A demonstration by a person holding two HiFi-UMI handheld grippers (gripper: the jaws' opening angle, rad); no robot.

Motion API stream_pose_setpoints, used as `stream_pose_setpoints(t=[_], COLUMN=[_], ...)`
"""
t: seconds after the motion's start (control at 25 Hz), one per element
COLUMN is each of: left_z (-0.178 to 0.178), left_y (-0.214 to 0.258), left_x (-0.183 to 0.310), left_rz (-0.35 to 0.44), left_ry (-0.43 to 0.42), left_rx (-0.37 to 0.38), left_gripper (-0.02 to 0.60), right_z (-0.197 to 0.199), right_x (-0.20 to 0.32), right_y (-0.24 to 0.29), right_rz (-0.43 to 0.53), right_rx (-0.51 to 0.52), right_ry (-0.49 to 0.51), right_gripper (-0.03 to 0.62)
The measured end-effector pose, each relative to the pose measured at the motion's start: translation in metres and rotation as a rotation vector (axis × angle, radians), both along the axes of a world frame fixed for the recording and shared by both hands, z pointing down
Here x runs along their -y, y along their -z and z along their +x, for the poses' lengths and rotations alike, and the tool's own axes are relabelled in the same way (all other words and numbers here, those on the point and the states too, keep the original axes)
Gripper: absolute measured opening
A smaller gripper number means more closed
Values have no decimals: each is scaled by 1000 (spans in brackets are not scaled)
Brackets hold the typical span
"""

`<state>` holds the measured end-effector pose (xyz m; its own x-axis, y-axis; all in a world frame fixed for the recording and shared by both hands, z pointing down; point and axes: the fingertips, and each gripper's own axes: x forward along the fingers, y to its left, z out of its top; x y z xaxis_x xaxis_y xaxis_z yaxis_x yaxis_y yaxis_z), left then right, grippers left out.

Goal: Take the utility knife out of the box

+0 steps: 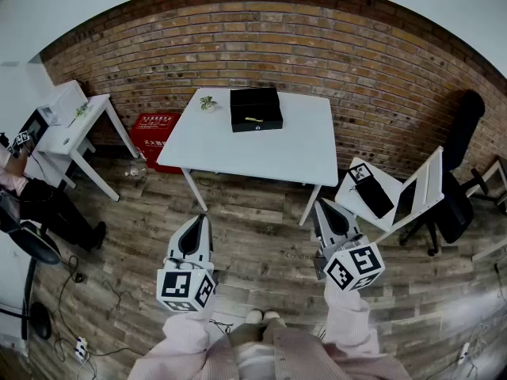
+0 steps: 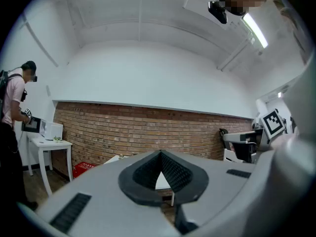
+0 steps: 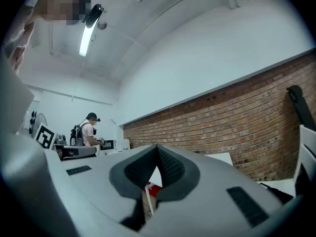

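A closed black box with a small gold latch sits at the back of the white table. The utility knife is not visible. Both grippers are held level over the wooden floor, well short of the table. My left gripper is shut with nothing in it, and its dark pads meet at the tip in the left gripper view. My right gripper is also shut and empty, with its pads closed together. The table edge shows beyond the jaws in both gripper views.
A small potted plant stands left of the box. A red crate lies by the table's left legs. There is a white side table and a person at the left, and a white chair and a black office chair at the right. A brick wall lies behind.
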<state>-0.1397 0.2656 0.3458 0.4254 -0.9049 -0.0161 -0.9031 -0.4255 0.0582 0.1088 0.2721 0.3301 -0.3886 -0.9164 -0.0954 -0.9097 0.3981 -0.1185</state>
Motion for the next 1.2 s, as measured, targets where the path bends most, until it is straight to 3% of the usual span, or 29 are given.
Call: stream_pose_setpoints(t=[0.84,1.2], left_z=[31,27], left_y=[-12,-18], left_x=[3,16], left_rz=[-20,-34], left_ry=[50,82], left_rx=[-31,-28], left_gripper=[-8,-8], right_z=[31,38], right_x=[18,37], right_y=[-15,-27], right_rz=[1,-26], right_rx=[-9,17], right_ry=[46,56], right_gripper=[8,109])
